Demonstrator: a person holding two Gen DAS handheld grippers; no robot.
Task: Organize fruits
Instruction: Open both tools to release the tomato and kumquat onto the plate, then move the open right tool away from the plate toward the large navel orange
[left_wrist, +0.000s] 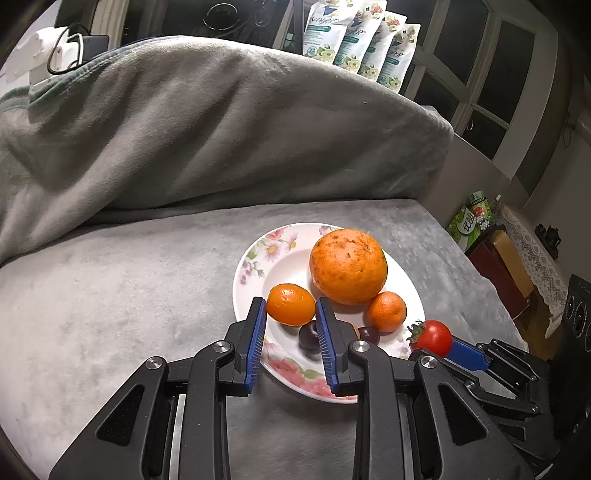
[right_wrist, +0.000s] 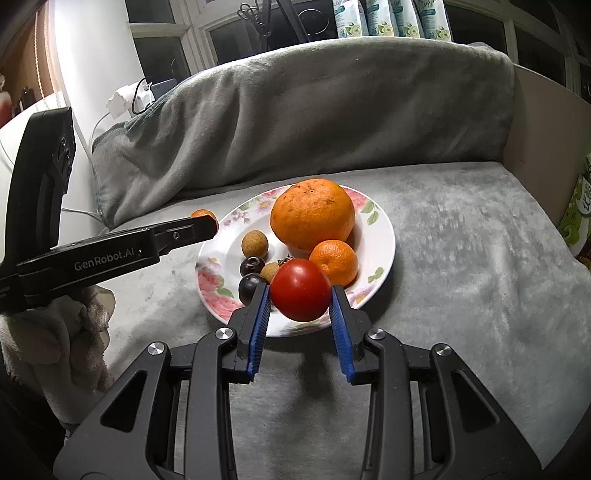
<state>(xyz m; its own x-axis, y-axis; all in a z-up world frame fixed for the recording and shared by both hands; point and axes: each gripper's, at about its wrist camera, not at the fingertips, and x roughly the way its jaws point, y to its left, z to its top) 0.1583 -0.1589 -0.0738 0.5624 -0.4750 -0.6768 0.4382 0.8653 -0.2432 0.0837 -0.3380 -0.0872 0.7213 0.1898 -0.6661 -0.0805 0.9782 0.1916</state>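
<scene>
Blue-padded fingers (left_wrist: 257, 343) of the left gripper (left_wrist: 291, 314) stand closest in the left wrist view, closed narrowly on a small orange kumquat-like fruit (left_wrist: 290, 304) pinched at their tips. Just beyond those tips sits the floral plate (left_wrist: 255, 258) on the grey blanket (left_wrist: 110, 295). Past the held fruit, ahead and to the right of the fingers, a large orange (left_wrist: 348, 266) rests on the plate with a small mandarin (left_wrist: 386, 311) touching its lower right side. Between the 2 fingers, below the held fruit, a dark plum (left_wrist: 308, 336) lies on the plate.

Seen from the right wrist, the right gripper (right_wrist: 300, 295) clamps a red tomato (right_wrist: 300, 289) between its pads, over the near rim of the plate. Left of its left finger lie 2 dark plums, one near (right_wrist: 249, 290) and one (right_wrist: 252, 266) behind it; a tan longan (right_wrist: 255, 243) lies further ahead and another (right_wrist: 269, 270) is half hidden behind the tomato. Behind everything rises a grey-covered cushion (right_wrist: 314, 110).
</scene>
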